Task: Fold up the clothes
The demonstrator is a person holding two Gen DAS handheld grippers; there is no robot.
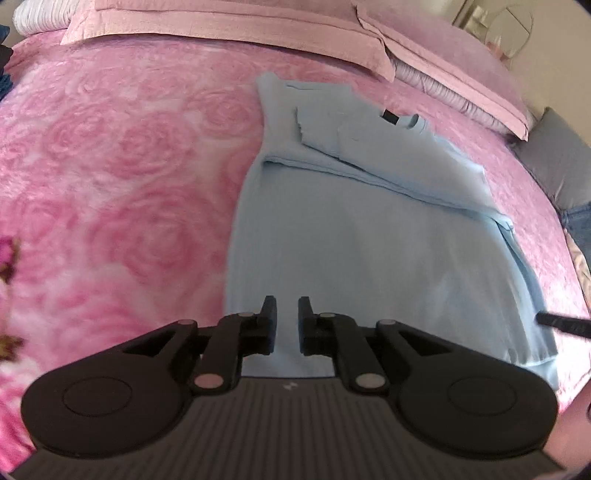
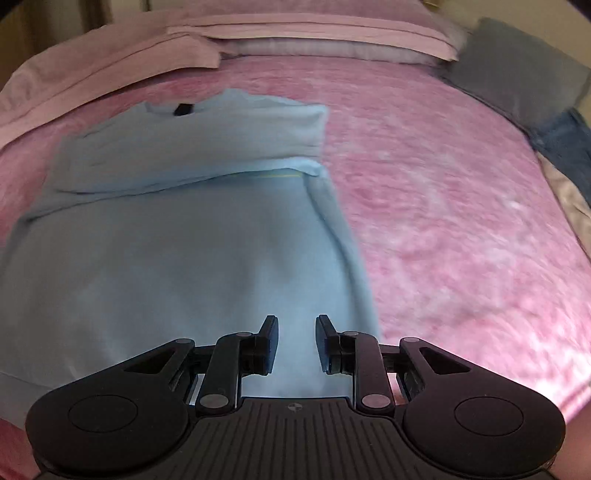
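A light blue T-shirt (image 1: 369,236) lies flat on the pink rose-patterned blanket (image 1: 110,166), collar at the far end, both sleeves folded in over the chest. It also shows in the right wrist view (image 2: 166,240). My left gripper (image 1: 287,325) is open and empty above the shirt's near hem, toward its left side. My right gripper (image 2: 296,343) is open and empty above the near hem, close to the shirt's right edge. A tip of the right gripper's finger (image 1: 561,324) pokes in at the right of the left wrist view.
Pink pillows (image 1: 229,26) lie along the head of the bed. A grey cushion (image 2: 517,74) and blue jeans (image 2: 569,147) sit at the right side of the bed. The blanket (image 2: 461,221) spreads to the right of the shirt.
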